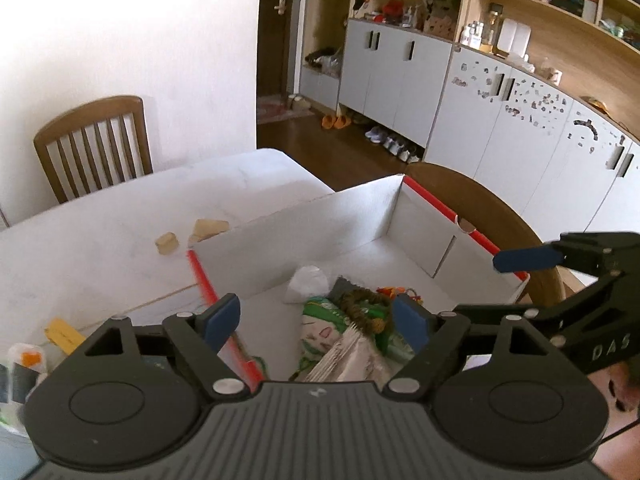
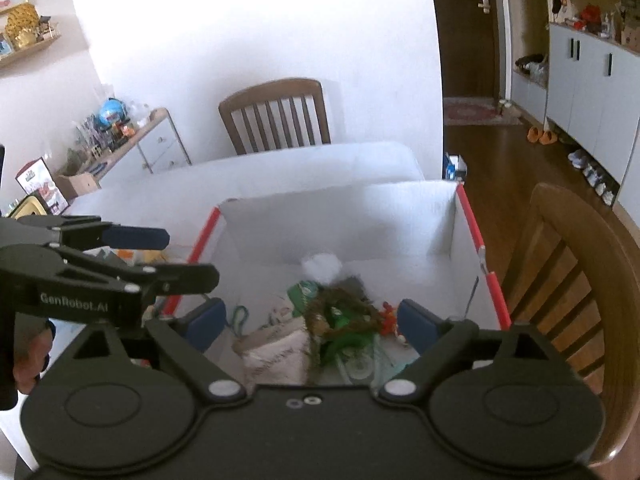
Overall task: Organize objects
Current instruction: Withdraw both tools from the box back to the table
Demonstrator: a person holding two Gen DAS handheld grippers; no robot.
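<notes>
White table (image 1: 120, 216) with a pale, faintly marked surface. An open white cardboard box (image 1: 304, 216) with red-edged rims stands at the right edge, reaching toward the far right corner. Just left of the box's far left corner lie 2 tan wooden blocks (image 1: 167, 243), apart from each other; the larger (image 1: 208, 230) touches the box wall. Near the left edge, toward the near side, lie a yellow strip (image 1: 64, 334) and what may be a plastic-wrapped packet (image 1: 26, 364), blurred.
</notes>
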